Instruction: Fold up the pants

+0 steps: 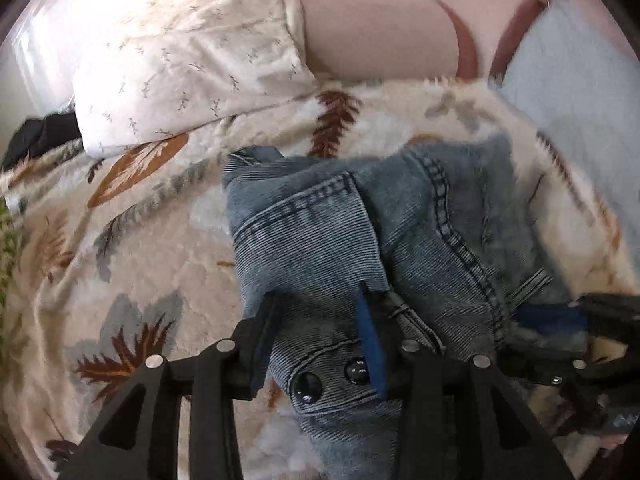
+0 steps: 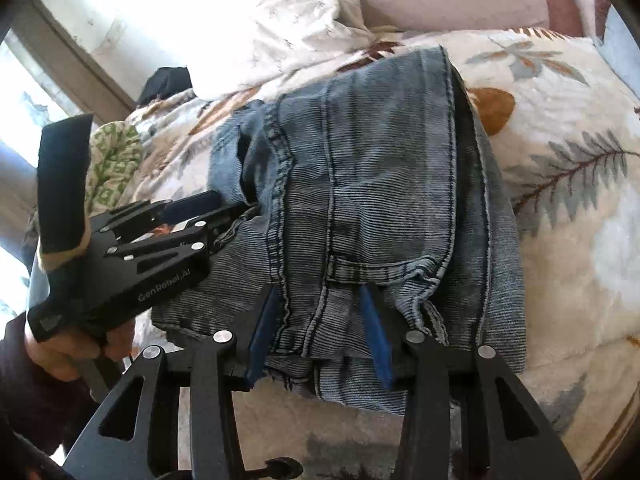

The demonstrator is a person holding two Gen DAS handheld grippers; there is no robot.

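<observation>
A pair of faded blue jeans (image 1: 360,220) lies bunched and partly folded on a cream blanket with a leaf print (image 1: 140,240). My left gripper (image 1: 320,312) has its jaws wide apart around the waistband, near the two dark buttons (image 1: 306,386). Denim lies between the blue pads and the tips are tucked under a fold, so I cannot tell whether it grips. My right gripper (image 2: 320,320) also straddles a thick stack of denim (image 2: 380,184) at the near edge. The left gripper shows in the right wrist view (image 2: 224,208), and the right gripper shows at the right edge of the left wrist view (image 1: 576,320).
A white pillow with small prints (image 1: 180,60) lies at the head of the bed, next to a pink padded headboard (image 1: 380,32). A light blue cloth (image 1: 580,92) is at far right. A dark garment (image 1: 36,136) and green-patterned fabric (image 2: 116,152) lie near the window side.
</observation>
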